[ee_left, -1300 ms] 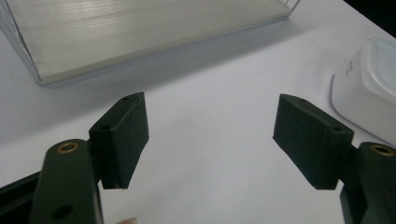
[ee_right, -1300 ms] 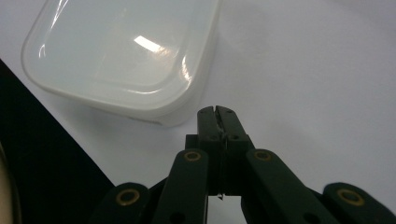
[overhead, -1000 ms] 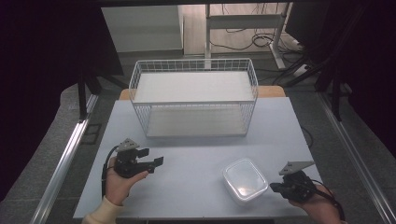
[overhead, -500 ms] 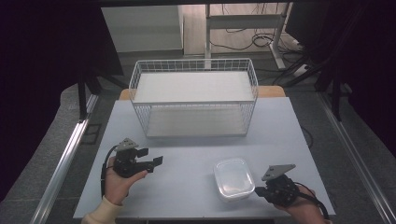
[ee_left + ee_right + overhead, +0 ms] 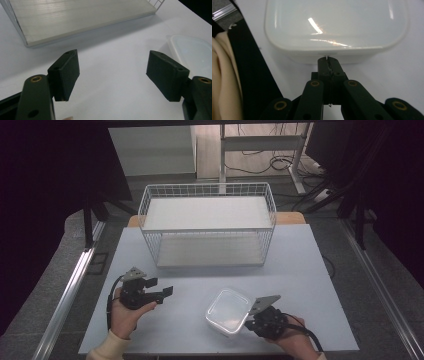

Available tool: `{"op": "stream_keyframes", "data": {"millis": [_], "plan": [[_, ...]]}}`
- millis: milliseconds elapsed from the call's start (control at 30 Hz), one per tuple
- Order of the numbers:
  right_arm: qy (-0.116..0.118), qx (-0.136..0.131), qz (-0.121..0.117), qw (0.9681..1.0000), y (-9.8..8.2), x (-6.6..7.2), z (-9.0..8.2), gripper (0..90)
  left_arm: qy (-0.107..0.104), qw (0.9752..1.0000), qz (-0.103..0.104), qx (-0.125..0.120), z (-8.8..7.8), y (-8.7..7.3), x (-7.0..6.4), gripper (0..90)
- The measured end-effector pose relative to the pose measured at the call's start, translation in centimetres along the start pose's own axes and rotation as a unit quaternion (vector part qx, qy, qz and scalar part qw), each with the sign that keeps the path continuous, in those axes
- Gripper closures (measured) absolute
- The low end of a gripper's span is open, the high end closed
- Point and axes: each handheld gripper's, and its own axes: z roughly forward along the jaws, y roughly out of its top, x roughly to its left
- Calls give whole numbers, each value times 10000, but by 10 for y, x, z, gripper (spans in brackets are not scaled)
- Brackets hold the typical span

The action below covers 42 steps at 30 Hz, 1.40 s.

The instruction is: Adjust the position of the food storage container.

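**Right gripper pressed shut against plastic container**

Right gripper point(image 5: 251, 319) near the front edge of the table point(image 5: 310, 265), jaws pressed together, tips right at the near rim of the clear plastic container point(image 5: 228, 311). Seen up close from the right gripper view: both black jaws of the gripper point(image 5: 328, 60) closed flat against each other, tips meeting the container point(image 5: 337, 27) just below its rounded lip; whether a sliver of rim sits pinched between them cannot be told. Held by a hand point(image 5: 295, 340) coming in from the bottom right, cable trailing off to the right.

Container lying flat on the near part of the table, right of centre, turned a little askew, well apart from the white wire basket point(image 5: 207, 227) at the far side. Lidded or upturned, hard to say; glossy, with light streaks on top.

Left gripper point(image 5: 161, 293) on the near left, gripped by a hand point(image 5: 125, 312) in a cream sleeve, jaws spread wide and pointing right. From the left gripper view: two dark pads point(image 5: 66, 72) standing far apart over bare table, nothing between them, container corner point(image 5: 192, 51) off to the right, basket floor point(image 5: 75, 17) beyond.
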Motion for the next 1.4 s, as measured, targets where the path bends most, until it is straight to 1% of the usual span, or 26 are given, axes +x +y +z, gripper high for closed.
{"op": "stream_keyframes", "data": {"millis": [67, 100, 133, 300, 333, 400, 467, 500, 533, 567, 600, 633, 667, 700, 733, 767, 867, 900, 933, 967, 1067, 1133, 1267, 1300, 1333, 1400], "plan": [[87, 19, -109, 9999, 7, 6, 7, 893, 2, 10000, -5, 0, 0, 0, 0, 260], [87, 19, -109, 9999, 7, 6, 7, 893, 2, 10000, -5, 0, 0, 0, 0, 260], [153, 26, -231, 9996, 17, 13, 15, 893, 5, 10000, -9, -3, 0, 0, 1, 260], [235, -19, -352, 9991, 36, 26, 34, 894, 5, 10000, -4, -6, -1, 0, 2, 260], [235, -19, -352, 9991, 36, 26, 34, 894, 5, 10000, -4, -6, -1, 0, 2, 260], [266, -61, -401, 9988, 45, 33, 44, 893, 10, 10000, 2, 8, 0, -1, 2, 260], [283, -109, -486, 9984, 47, 35, 45, 893, 8, 10000, 4, 28, 1, -1, 1, 260], [282, -129, -495, 9983, 46, 36, 43, 893, -1, 10000, 2, 24, 2, -1, 1, 261], [282, -129, -495, 9983, 46, 36, 43, 893, -1, 10000, 2, 24, 2, -1, 1, 269], [248, -219, -404, 9986, 41, 33, 33, 893, -70, 9999, 1, 113, 3, 1, 0, 298], [248, -219, -404, 9986, 41, 33, 33, 893, -70, 9999, 1, 113, 3, 1, 0, 308], [225, -263, -360, 9988, 38, 31, 28, 893, -123, 9998, 53, 141, 4, 4, -3, 308], [104, -393, -233, 9989, 28, 21, 14, 893, -193, 9996, 155, 126, 6, 8, -9, 328], [49, -430, -162, 9989, 24, 17, 9, 893, -225, 9995, 197, 122, 6, 10, -12, 333], [49, -430, -162, 9989, 24, 17, 9, 893, -225, 9995, 197, 122, 6, 10, -12, 339], [-134, -524, 90, 9985, 12, 2, -5, 893, -307, 9990, 294, 122, 10, 16, -18, 346], [-331, -630, 356, 9968, -1, -15, -20, 890, -359, 9984, 404, 160, 15, 18, -25, 347], [-408, -668, 470, 9958, -7, -22, -26, 882, -361, 9983, 431, 182, 15, 18, -26, 345], [-408, -668, 470, 9958, -7, -22, -26, 882, -361, 9983, 431, 182, 15, 18, -26, 341], [-499, -751, 637, 9939, -16, -34, -34, 880, -363, 9982, 440, 202, 16, 17, -27, 337], [-574, -838, 831, 9914, -25, -47, -43, 882, -386, 9982, 406, 204, 15, 15, -27, 330], [-574, -891, 905, 9902, -28, -51, -47, 884, -428, 9980, 398, 222, 15, 12, -28, 329], [-600, -944, 884, 9898, -26, -53, -49, 884, -430, 9978, 433, 276, 18, 11, -31, 318], [-612, -983, 815, 9899, -20, -54, -47, 887, -441, 9976, 444, 292, 19, 11, -31, 316], [-612, -983, 815, 9899, -20, -54, -47, 887, -441, 9976, 444, 292, 19, 11, -31, 313], [-589, -995, 749, 9905, -11, -55, -44, 889, -438, 9977, 436, 285, 19, 11, -32, 310]]}}
